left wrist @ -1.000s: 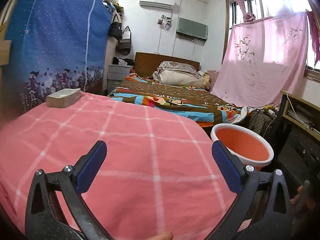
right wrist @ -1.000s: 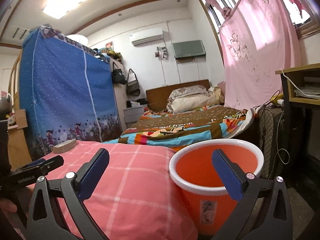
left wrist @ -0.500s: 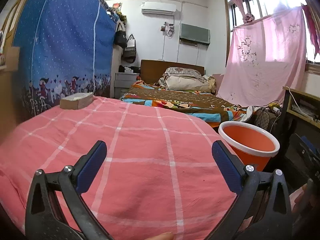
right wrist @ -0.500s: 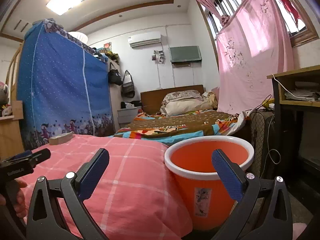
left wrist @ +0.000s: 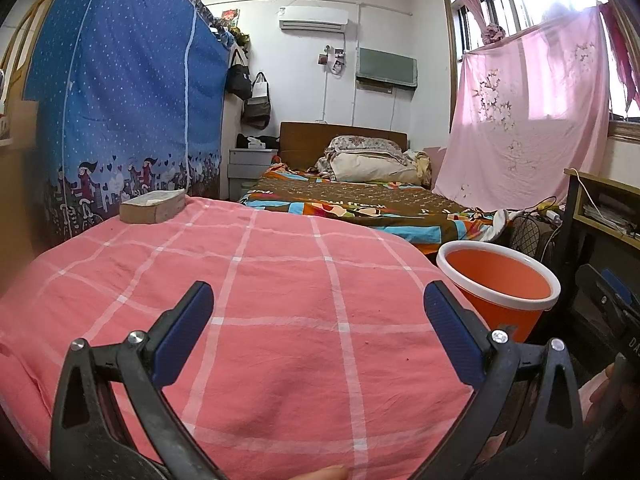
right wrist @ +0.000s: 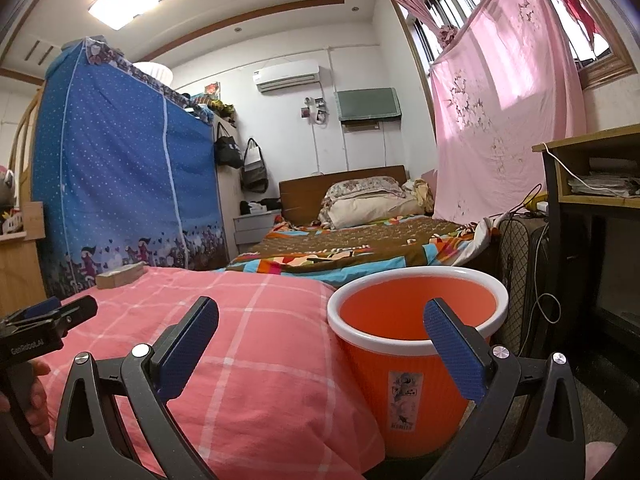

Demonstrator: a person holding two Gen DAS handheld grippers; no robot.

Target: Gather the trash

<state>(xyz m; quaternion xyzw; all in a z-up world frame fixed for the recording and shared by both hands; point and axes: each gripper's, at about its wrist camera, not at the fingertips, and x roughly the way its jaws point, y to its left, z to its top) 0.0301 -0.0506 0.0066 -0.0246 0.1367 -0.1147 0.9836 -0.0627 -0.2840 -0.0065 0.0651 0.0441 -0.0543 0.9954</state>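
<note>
Left gripper [left wrist: 318, 314] jaws wide apart, empty, above pink checked bedcover [left wrist: 260, 280], right gripper [right wrist: 320, 330] wide open, empty, facing orange wastebasket [right wrist: 408, 364], small box [left wrist: 153, 207] at far edge

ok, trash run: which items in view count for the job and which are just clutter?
Job: orange bin; left tool and right tool, both open and empty.
Clutter: tan block on pink checked cover; bags; pillows.
</note>
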